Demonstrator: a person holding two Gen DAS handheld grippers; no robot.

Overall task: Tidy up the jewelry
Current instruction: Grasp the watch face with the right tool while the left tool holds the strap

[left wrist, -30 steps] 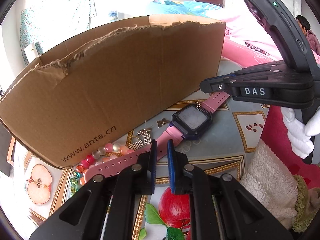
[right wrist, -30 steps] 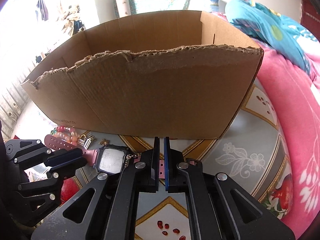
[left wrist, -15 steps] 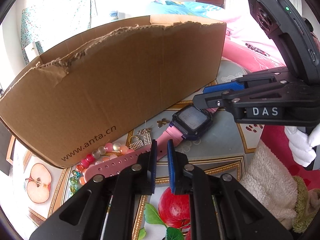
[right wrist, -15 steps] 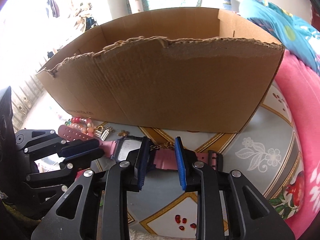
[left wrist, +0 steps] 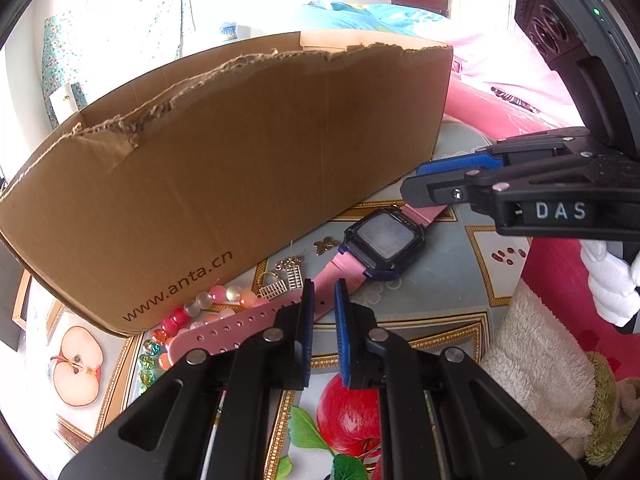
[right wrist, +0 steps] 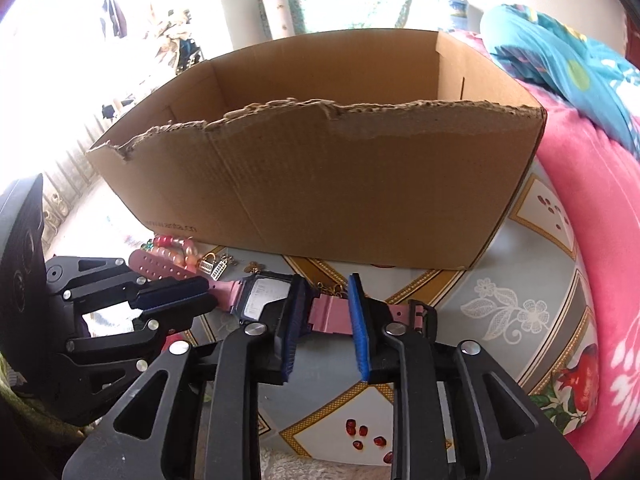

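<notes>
On the fruit-patterned cloth (left wrist: 452,280) before the cardboard box (left wrist: 248,168) the pink watch (left wrist: 380,240) lay flat — its strap clamped by the left gripper (left wrist: 322,300), the right gripper (right wrist: 326,308) opening off it — so a level, one-sided lift was advised.

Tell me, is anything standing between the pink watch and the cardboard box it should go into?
Only the box's own front wall: the pink watch lies flat on the table right at its foot, so it must clear the torn rim. Beads and charms lie beside the strap, not in the path.
</notes>
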